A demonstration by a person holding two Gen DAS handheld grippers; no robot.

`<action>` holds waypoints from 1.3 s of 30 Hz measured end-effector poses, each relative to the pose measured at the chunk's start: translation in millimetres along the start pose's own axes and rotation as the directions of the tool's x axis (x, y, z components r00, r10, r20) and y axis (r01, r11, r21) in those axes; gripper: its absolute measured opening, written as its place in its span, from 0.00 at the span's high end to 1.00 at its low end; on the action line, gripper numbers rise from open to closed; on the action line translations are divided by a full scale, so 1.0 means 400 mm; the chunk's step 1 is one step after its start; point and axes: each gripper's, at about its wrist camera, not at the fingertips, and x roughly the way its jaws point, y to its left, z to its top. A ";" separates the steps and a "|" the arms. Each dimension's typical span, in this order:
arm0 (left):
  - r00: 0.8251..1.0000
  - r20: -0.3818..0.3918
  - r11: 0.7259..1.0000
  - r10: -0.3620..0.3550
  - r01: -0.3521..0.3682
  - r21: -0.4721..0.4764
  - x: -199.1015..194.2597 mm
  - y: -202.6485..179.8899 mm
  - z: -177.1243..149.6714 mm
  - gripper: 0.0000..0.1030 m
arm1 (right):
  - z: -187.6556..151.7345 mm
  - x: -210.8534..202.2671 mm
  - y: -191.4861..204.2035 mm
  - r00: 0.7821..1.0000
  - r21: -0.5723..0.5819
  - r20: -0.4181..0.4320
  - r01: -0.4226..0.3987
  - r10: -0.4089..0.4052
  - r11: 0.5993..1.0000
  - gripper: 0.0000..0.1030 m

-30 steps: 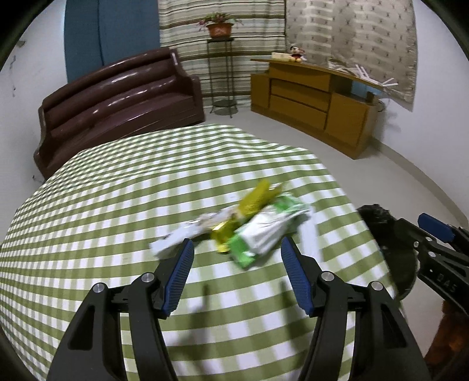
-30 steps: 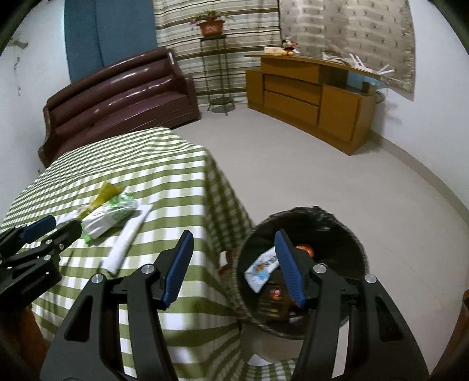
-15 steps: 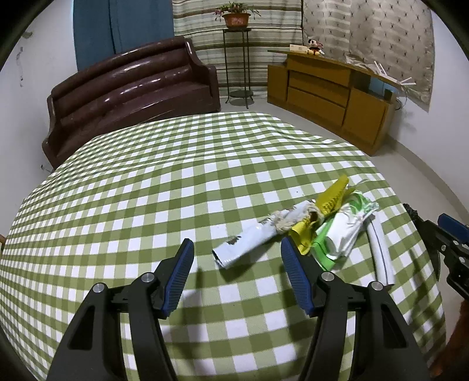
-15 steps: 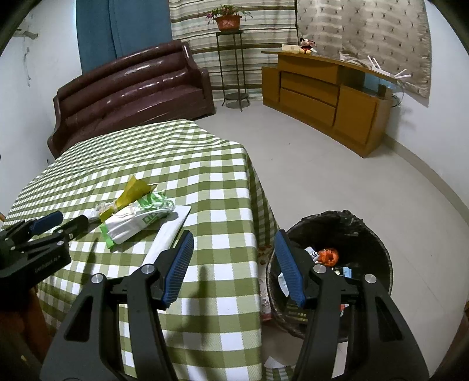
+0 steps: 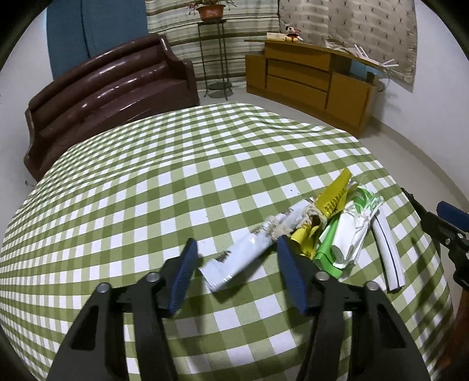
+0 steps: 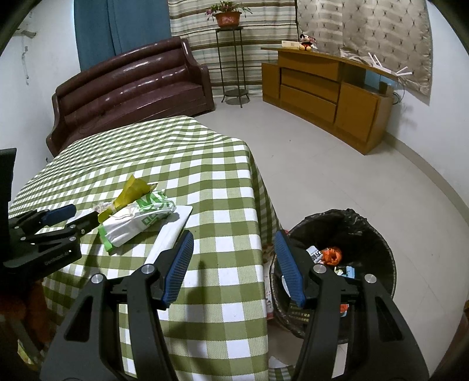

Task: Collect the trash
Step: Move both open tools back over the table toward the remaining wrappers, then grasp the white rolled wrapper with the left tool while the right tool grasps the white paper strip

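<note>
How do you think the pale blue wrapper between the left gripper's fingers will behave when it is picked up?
The pale blue wrapper looks like thin, creased film lying flat, so it is probably very light and floppy. Its glossy surface may slip in the left gripper. Its far end sits against the yellow wrapper, which might drag along.

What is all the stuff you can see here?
Table: one, green-and-white checked cloth, centre.
Pale blue wrapper: one, between the left claw's fingers.
Yellow wrapper: one, in the pile.
Green-and-white packet: one, beside it.
White strip: one, near the table edge.
Bin: one, black liner, on the floor, trash inside.
Sofa: one, brown, back wall.
Cabinet: one, wooden.
Potted plant: one, on a stand.
Left claw: closing, not yet gripping.
Right claw: open, empty.
</note>
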 end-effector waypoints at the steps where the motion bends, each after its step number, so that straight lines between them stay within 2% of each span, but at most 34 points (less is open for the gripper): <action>1: 1.000 -0.001 1.000 -0.001 0.001 0.005 0.001 -0.005 0.000 0.53 | 0.000 0.002 -0.001 1.000 0.000 -0.001 0.000 0.000 1.000 0.45; 4: 1.000 0.001 1.000 -0.020 0.020 0.011 0.004 -0.009 0.001 0.61 | -0.001 0.004 0.001 1.000 0.000 -0.004 0.000 0.000 1.000 0.45; 5: 1.000 -0.005 1.000 -0.025 0.025 0.013 0.006 -0.012 0.000 0.71 | -0.001 0.005 0.001 1.000 0.001 -0.005 0.000 0.000 1.000 0.45; 8: 0.999 -0.009 0.999 -0.031 0.031 0.009 0.009 -0.003 -0.003 0.80 | -0.002 0.006 0.001 1.000 0.001 -0.005 0.001 -0.001 1.000 0.45; 19: 0.999 -0.006 0.999 -0.042 0.042 -0.021 -0.022 0.010 -0.049 0.82 | -0.010 0.012 0.005 1.000 -0.002 -0.008 -0.006 0.006 1.000 0.45; 23: 0.999 -0.018 0.998 -0.050 0.050 -0.036 -0.042 0.015 -0.073 0.82 | -0.012 0.016 0.007 1.000 -0.003 -0.011 -0.008 0.008 1.000 0.45; 25: 0.999 -0.024 0.997 -0.046 0.044 -0.059 -0.050 0.021 -0.078 0.75 | -0.013 0.015 0.008 1.000 -0.003 -0.010 -0.010 0.010 1.000 0.45; 27: 0.999 -0.014 0.995 -0.051 0.050 -0.084 -0.059 0.030 -0.075 0.55 | -0.013 0.015 0.013 1.000 -0.005 -0.010 -0.011 0.011 1.000 0.45; 32: 0.999 0.023 0.996 -0.047 0.048 -0.080 -0.072 0.039 -0.049 0.47 | -0.013 0.013 0.020 1.000 -0.009 -0.013 -0.013 0.013 1.000 0.45; 34: 0.999 0.023 0.997 -0.043 0.045 -0.062 -0.061 0.034 -0.035 0.46 | -0.012 0.013 0.026 1.000 -0.011 -0.014 -0.015 0.014 1.000 0.45; 37: 0.999 -0.020 0.998 -0.047 0.046 -0.041 -0.026 0.030 -0.027 0.46 | -0.009 0.011 0.038 1.000 -0.017 -0.015 -0.018 0.017 1.000 0.45; 39: 0.998 -0.033 0.999 -0.045 0.044 -0.032 -0.015 0.025 -0.028 0.52 | -0.009 0.011 0.045 1.000 -0.021 -0.016 -0.020 0.020 1.000 0.45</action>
